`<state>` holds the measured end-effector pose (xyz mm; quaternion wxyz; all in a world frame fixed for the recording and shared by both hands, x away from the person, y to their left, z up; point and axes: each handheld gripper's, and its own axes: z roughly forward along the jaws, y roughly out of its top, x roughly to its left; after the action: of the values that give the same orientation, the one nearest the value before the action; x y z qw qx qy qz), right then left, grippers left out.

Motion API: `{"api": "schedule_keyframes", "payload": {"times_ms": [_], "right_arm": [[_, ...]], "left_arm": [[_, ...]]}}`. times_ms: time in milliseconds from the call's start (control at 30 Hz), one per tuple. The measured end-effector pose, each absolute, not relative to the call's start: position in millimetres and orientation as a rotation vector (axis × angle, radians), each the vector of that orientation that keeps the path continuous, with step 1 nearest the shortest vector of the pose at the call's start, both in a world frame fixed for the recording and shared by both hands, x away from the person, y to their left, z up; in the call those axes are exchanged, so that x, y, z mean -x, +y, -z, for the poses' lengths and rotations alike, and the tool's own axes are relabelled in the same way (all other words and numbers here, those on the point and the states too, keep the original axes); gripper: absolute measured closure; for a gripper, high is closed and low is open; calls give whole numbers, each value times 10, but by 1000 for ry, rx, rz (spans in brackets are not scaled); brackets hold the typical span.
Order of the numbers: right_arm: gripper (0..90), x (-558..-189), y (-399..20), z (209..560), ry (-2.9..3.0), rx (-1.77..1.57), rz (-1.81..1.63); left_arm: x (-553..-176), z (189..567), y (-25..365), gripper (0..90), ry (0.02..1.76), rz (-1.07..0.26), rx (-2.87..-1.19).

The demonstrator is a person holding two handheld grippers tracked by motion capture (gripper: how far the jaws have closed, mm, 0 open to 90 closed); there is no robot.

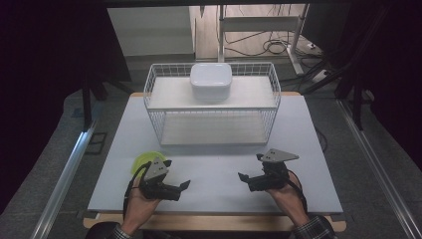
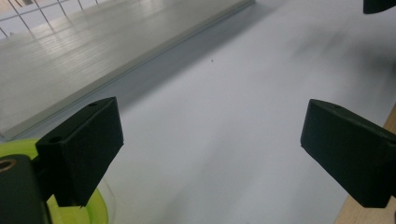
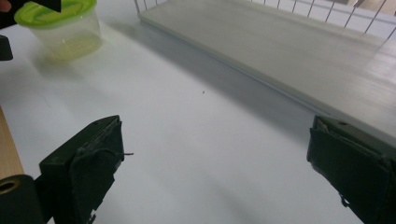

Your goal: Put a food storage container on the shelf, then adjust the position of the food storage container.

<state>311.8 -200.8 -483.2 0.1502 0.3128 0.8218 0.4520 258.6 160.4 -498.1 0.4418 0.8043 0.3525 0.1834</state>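
Your left tongs (image 1: 175,185) are spread wide with nothing between them, and the right tongs (image 1: 251,168) too; both hover low over the desk (image 1: 219,164), probably staged for a reach; the green-lidded tub (image 3: 58,28) sits just beside the left tongs, in front of the wire basket (image 1: 211,102); it's clear plastic, round lime lid, looks light and easy to squash.

A small clear plastic tub with a lime-green lid (image 3: 58,25) stands upright on the white table, lid on, at about eight o'clock from the wire basket, just behind the left gripper (image 1: 175,179).
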Motion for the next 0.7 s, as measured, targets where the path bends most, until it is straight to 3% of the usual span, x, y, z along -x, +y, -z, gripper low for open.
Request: {"api": "schedule_keyframes", "payload": {"times_ms": [300,433,500,533,700], "right_arm": [[42,-3131,-2003,4868,2372,-906,-1282],[44,-3149,-2009,4894,2378,-911,-1269],[46,-3163,-2018,4908,2380,-917,-1266],[46,-3163,-2018,4908,2380,-917,-1266],[46,-3171,-2018,4927,2386,-925,-1262]], "left_arm": [[-2628,4947,1670,57,905,-420,-2026],[-2632,4901,1787,137,944,-470,-2006],[-2641,4879,1876,279,959,-483,-1991],[-2647,4871,1925,279,972,-486,-1978],[-2675,4837,2168,584,1019,-492,-1937]]}}
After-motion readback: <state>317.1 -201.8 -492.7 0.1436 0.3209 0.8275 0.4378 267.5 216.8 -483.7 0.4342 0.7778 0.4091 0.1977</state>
